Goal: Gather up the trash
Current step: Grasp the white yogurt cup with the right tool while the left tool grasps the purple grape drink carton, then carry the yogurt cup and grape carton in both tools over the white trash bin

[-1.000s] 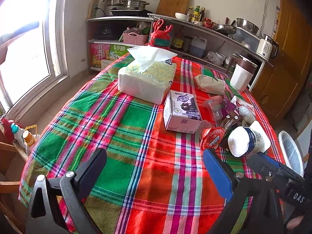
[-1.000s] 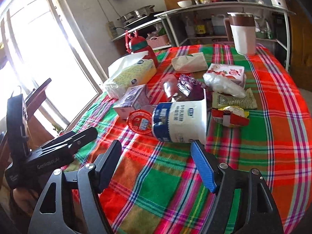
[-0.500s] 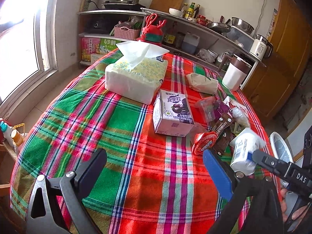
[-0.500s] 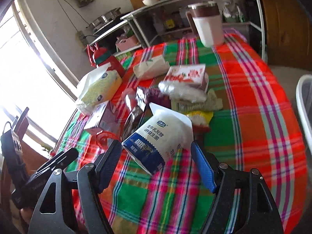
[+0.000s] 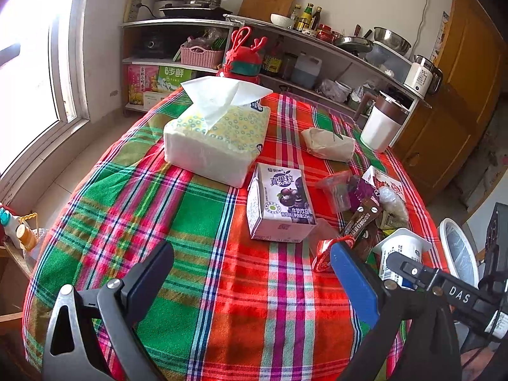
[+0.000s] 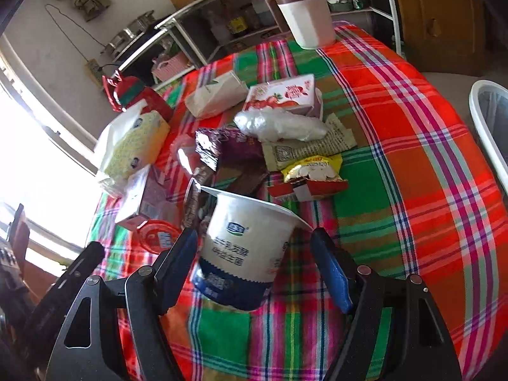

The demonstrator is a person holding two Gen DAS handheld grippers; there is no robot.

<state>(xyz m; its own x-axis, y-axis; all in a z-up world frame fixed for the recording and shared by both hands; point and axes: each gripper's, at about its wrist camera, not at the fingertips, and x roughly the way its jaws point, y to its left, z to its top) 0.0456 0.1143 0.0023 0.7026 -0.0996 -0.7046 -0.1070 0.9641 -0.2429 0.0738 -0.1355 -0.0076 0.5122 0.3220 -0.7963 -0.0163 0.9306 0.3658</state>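
A white and blue yogurt cup (image 6: 244,247) sits between the fingers of my right gripper (image 6: 254,235), its bottom toward the camera. The left finger lies against its side, and a gap shows at the right pad, so the jaws stand open. The left wrist view shows the same cup (image 5: 401,250) behind the right gripper (image 5: 412,270). Beyond it lie a red foil lid (image 6: 155,238), brown and purple wrappers (image 6: 222,155), a yellow snack packet (image 6: 311,171) and a purple drink carton (image 5: 279,203). My left gripper (image 5: 252,250) hangs open over the plaid tablecloth (image 5: 177,209), holding nothing.
A tissue pack (image 5: 216,133), a red bottle (image 5: 244,60), a beige bag (image 5: 328,143), a red-white carton (image 6: 285,95) and a white jug (image 6: 304,16) stand farther back. A white bin (image 6: 489,127) is off the table's right edge. Shelves line the far wall.
My right gripper moved forward and rolled, so the cup now sits between its fingers. The cup turned from lying sideways to bottom toward the camera. The left gripper shifted slightly.
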